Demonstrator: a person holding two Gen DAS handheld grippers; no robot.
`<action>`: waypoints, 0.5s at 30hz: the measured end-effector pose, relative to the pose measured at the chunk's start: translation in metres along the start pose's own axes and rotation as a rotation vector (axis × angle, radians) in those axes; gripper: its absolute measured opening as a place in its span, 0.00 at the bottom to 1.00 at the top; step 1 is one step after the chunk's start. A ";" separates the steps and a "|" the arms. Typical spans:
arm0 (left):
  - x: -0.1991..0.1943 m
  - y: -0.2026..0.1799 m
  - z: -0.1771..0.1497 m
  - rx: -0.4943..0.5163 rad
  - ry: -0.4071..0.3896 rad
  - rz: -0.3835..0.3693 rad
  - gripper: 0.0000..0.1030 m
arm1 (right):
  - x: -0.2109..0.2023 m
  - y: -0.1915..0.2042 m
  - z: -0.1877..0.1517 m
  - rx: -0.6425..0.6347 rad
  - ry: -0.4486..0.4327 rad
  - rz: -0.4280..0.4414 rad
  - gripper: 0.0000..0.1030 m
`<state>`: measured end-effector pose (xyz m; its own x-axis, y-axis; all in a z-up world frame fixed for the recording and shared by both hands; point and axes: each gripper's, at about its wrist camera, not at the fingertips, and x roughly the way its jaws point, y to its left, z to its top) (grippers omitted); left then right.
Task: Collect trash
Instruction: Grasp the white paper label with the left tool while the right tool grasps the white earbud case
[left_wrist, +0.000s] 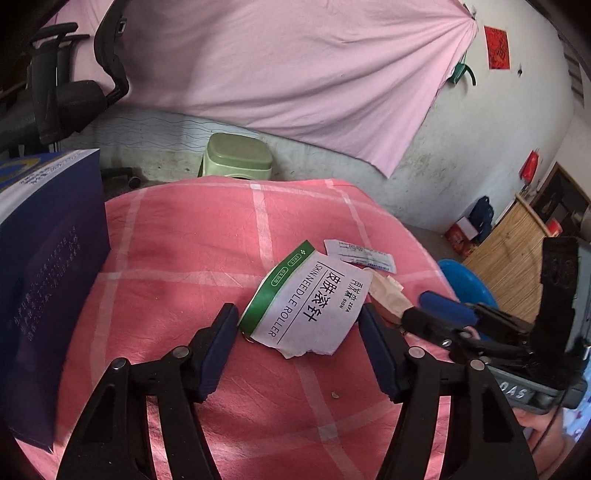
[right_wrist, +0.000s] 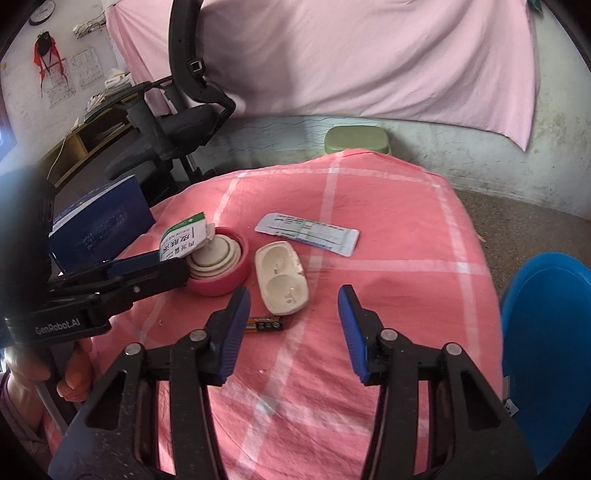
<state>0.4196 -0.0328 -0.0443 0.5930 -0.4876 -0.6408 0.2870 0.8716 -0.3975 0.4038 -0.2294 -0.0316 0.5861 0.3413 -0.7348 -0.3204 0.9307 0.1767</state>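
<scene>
My bench (right_wrist: 388, 229), under pink checked cloth, carries the trash. My left hand-held gripper (left_wrist: 299, 317) stands released astride the torn needle-roller packet (left_wrist: 310, 302); my right hand-held gripper (right_wrist: 293, 310) gapes, empty, near the white plastic tray (right_wrist: 282, 277) and battery (right_wrist: 266, 325).

Both wrist cameras look forward and steeply down along their own fingers, close over the pink checked cloth (left_wrist: 177, 258). The left view faces rightward across it, the right view leftward. Both share the torn skin-needle-roller package (left_wrist: 306, 299), green stool (right_wrist: 356, 138) and pink curtain (left_wrist: 280, 66).
</scene>
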 end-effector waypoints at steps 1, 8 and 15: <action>-0.001 0.002 0.000 -0.008 -0.003 -0.010 0.58 | 0.002 0.003 0.001 -0.010 0.009 0.001 0.62; -0.008 0.010 0.003 -0.044 -0.007 -0.043 0.45 | 0.019 0.010 0.004 -0.016 0.060 0.011 0.58; -0.013 0.013 0.003 -0.068 -0.029 -0.042 0.45 | 0.023 0.007 0.005 0.016 0.061 0.011 0.44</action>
<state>0.4175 -0.0146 -0.0391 0.6035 -0.5209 -0.6037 0.2605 0.8444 -0.4681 0.4185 -0.2147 -0.0440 0.5356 0.3435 -0.7714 -0.3143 0.9290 0.1954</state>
